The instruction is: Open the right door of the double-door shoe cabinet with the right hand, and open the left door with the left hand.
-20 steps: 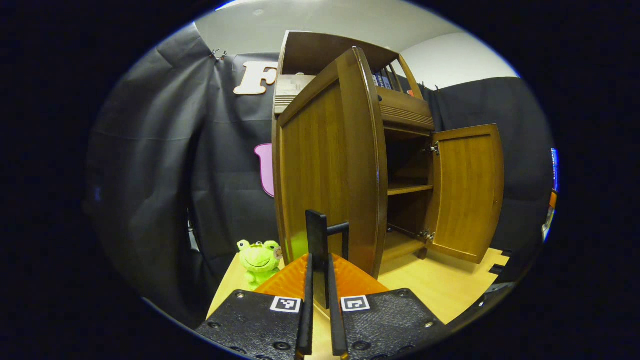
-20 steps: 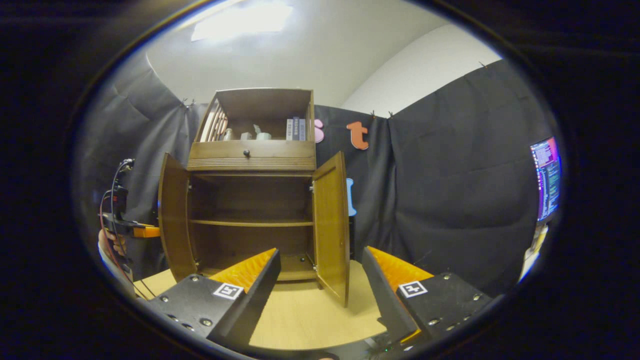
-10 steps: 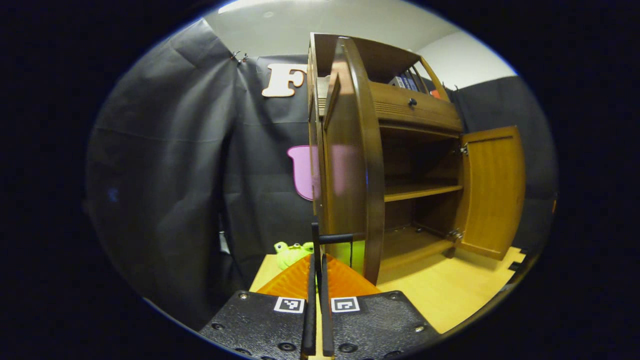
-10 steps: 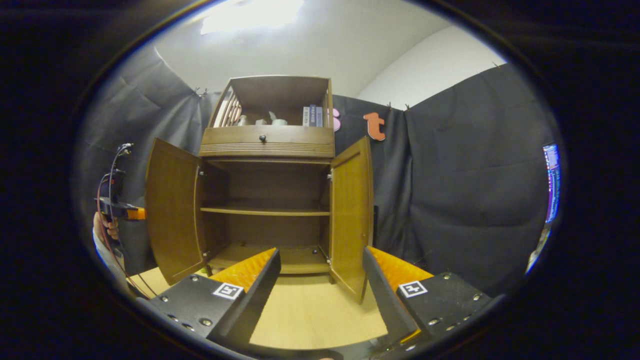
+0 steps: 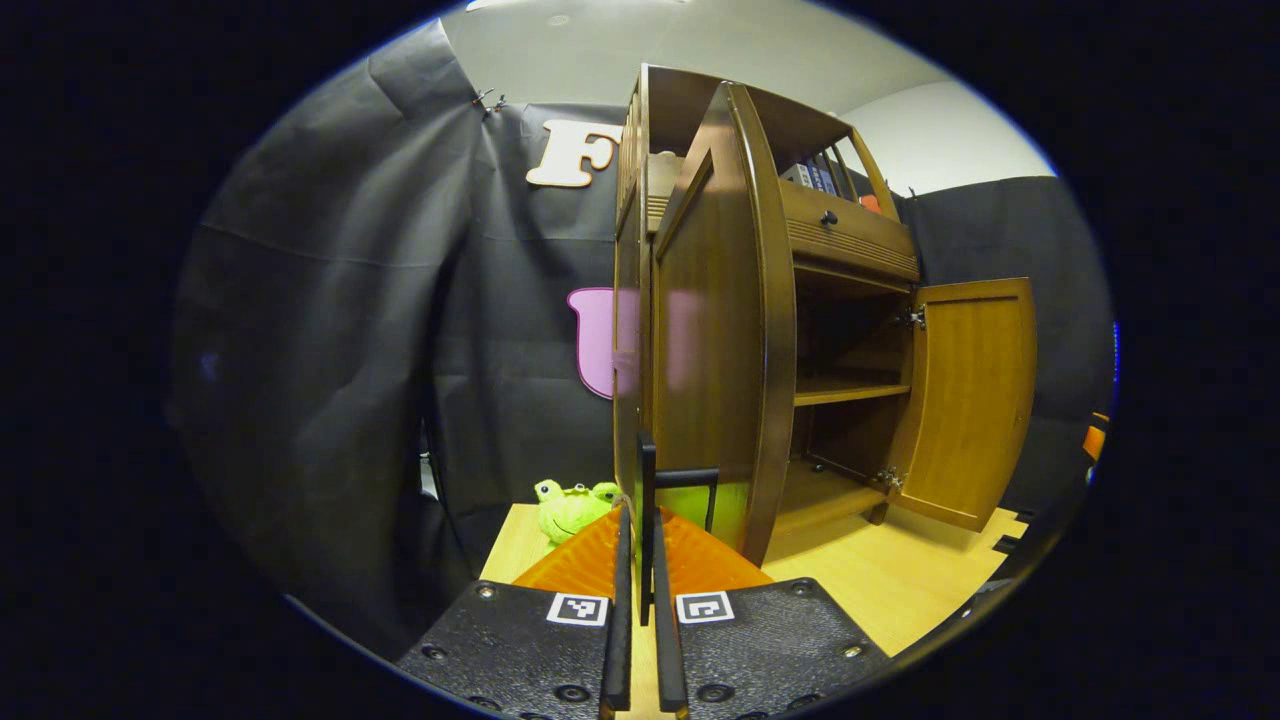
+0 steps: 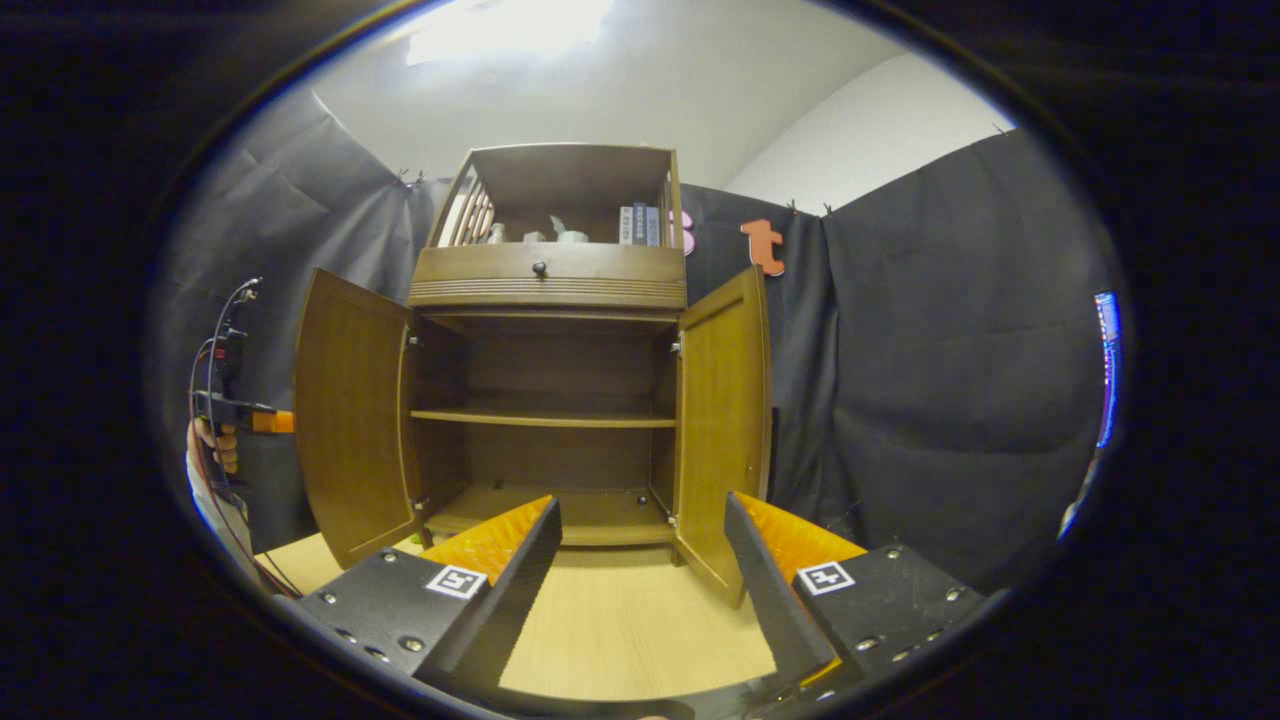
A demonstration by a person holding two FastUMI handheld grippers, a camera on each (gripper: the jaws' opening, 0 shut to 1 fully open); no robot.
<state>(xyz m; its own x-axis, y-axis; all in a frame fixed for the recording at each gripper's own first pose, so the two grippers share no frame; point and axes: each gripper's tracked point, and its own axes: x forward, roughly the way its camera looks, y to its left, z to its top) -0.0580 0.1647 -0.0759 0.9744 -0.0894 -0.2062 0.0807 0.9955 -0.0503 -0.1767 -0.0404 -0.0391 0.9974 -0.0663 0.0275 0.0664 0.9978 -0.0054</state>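
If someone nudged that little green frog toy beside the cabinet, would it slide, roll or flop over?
The green frog toy looks like soft plush, so it would probably squash and flop rather than roll. It seems light, likely skidding easily on the smooth wooden table.

The left gripper (image 5: 645, 560) has its fingers pressed on the black handle (image 5: 665, 480) of the left door (image 5: 715, 330), which stands swung wide, nearly edge-on. Past it the cabinet (image 5: 850, 240) is open, with a middle shelf (image 5: 845, 392) and a bottom board inside, and a knobbed drawer above. The right door (image 5: 970, 400) hangs open too, angled outward on its hinges. A green frog plush (image 5: 570, 507) sits on the pale wooden table (image 5: 900, 580), just beside the cabinet's left side.
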